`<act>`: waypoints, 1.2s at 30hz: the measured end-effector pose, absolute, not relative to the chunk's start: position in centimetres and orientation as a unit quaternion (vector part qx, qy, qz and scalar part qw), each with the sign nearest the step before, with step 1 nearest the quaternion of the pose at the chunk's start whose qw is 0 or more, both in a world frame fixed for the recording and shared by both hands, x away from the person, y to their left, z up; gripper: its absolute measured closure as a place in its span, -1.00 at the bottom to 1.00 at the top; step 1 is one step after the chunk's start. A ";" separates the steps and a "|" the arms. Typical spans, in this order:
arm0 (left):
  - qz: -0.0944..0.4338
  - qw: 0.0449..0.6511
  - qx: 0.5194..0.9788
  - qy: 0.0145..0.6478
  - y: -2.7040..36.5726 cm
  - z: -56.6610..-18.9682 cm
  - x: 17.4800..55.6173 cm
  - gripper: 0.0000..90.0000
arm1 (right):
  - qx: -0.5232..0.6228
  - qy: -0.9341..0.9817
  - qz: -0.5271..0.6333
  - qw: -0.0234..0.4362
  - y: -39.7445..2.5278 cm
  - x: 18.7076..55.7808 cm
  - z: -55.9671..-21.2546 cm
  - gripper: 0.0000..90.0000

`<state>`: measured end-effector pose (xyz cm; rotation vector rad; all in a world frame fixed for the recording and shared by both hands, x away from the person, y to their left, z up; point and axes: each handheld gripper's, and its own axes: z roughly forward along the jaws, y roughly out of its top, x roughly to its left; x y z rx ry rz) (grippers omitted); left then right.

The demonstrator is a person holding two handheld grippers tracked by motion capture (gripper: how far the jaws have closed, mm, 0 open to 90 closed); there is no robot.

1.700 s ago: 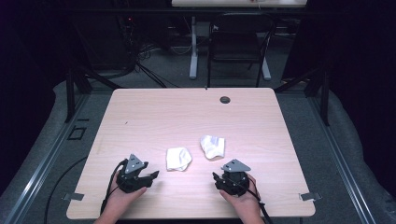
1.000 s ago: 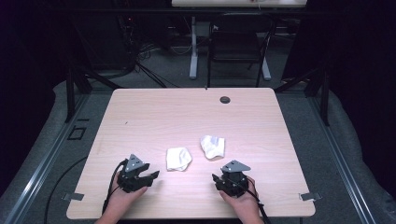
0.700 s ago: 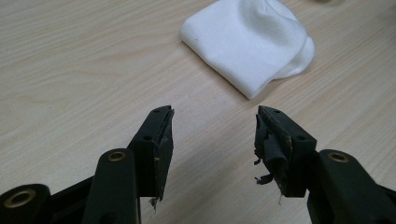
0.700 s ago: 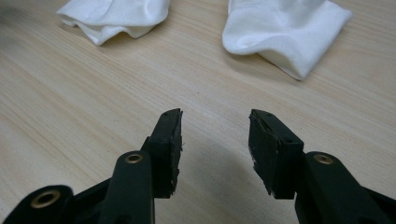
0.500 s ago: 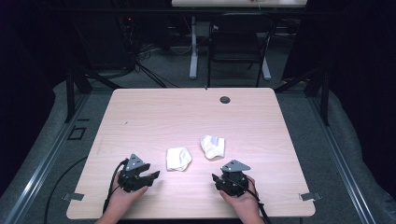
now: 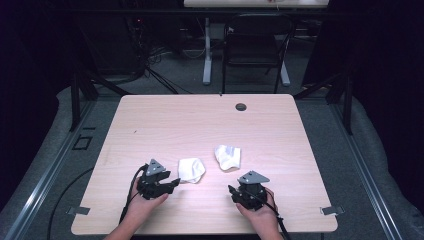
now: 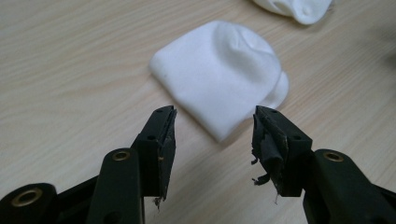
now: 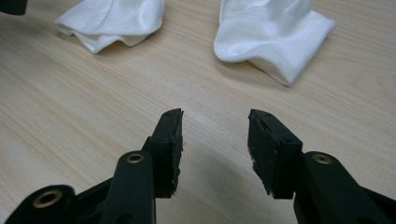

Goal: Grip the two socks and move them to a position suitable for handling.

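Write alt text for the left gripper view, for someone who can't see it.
The left gripper is open, its two black jaws just short of the near edge of a folded white sock lying flat on a light wooden table. Part of a second white sock shows at the top edge, apart from the first.

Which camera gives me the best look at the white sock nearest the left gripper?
Left gripper view: the sock lies large beyond the open jaws. High view shows it small; right gripper view catches it at the top edge.
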<state>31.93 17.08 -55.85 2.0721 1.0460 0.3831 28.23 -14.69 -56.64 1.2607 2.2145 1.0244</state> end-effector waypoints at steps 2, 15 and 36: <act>0.151 0.381 0.816 0.407 16.3 -55.8 32.3 0.09 | 0.451 0.790 0.366 0.196 -14.7 28.2 -56.6 0.23; 0.164 0.358 0.825 0.406 12.9 -56.5 34.2 0.63 | 0.456 0.784 0.373 0.197 -15.0 28.3 -56.5 0.24; 0.152 0.350 0.836 0.393 12.3 -57.6 34.5 0.96 | 0.456 0.782 0.377 0.195 -15.1 28.4 -56.5 0.24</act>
